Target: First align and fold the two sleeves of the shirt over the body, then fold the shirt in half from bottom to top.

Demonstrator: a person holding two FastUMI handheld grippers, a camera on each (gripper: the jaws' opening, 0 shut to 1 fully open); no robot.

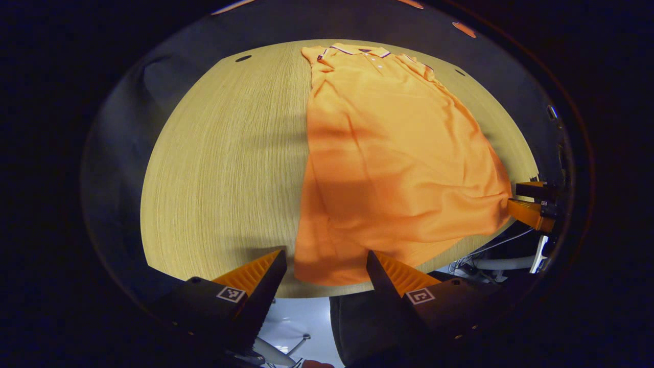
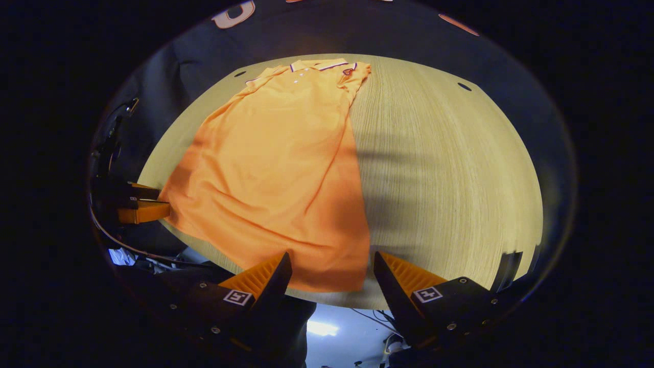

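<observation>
Sleeves folded in; bottom-up fold pending | both grippers (image 1: 326, 268) (image 2: 332, 271) gape at shirt (image 1: 393, 163) hem on table (image 1: 225, 163) | next: pinch hem corners

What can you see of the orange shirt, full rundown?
The orange polo shirt lies flat on the round light wooden table, collar at the far side, hem at the near edge. The collar has dark and white trim and small white buttons below it. The fabric looks soft and lightly wrinkled. Both sleeves appear already folded in, giving a narrow long shape. The left gripper and the right gripper each straddle a hem corner, open.
</observation>
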